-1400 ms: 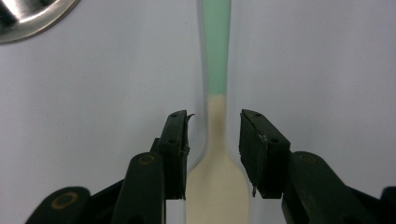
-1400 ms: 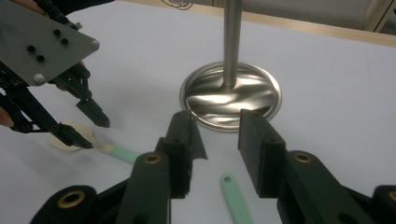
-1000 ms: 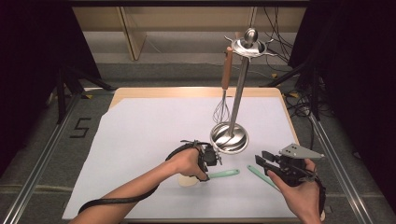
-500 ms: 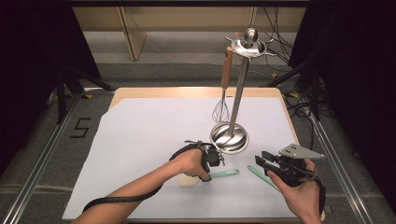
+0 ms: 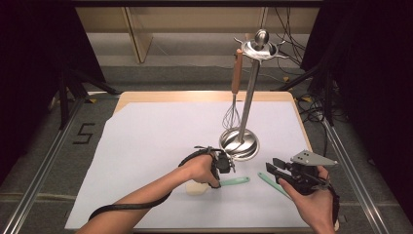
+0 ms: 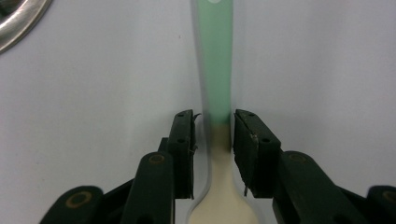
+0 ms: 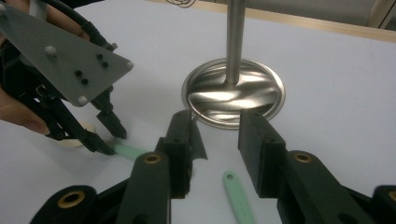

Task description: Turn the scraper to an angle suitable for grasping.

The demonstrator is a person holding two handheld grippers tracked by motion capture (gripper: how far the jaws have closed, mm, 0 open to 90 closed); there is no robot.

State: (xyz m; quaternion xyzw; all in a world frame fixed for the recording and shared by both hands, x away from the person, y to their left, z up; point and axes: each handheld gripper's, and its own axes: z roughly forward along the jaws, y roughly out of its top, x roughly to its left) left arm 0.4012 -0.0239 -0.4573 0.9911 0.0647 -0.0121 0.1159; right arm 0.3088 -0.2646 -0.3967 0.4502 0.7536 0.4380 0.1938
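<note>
**Left claw closing around a green-handled spatula**

High view: Left claw (image 5: 221, 165) sits low centre of the frame on the white desk (image 5: 146, 141), over the spatula (image 5: 233, 182), whose green handle sticks out to the right and whose cream blade lies below the hand. Just above it stands the steel rack (image 5: 239, 142), a whisk (image 5: 232, 117) hanging from its top ring. Right claw (image 5: 272, 170) is held at lower right, near a second green handle (image 5: 270, 184) lying aslant.

Left gripper view: Spatula (image 6: 215, 93) runs up the middle of the frame, flat on the desk. Jaws straddle it where green meets cream; they have just been closing. Right pad touches the handle's edge, a slim gap remains at the left: not yet clamped.

Right gripper view: Right claw (image 7: 215, 140) released, nothing between the jaws. Second green handle (image 7: 238, 196) lies below them. Rack base (image 7: 233, 91) upper centre; left claw (image 7: 109, 135) at left on the spatula (image 7: 130, 150).
</note>
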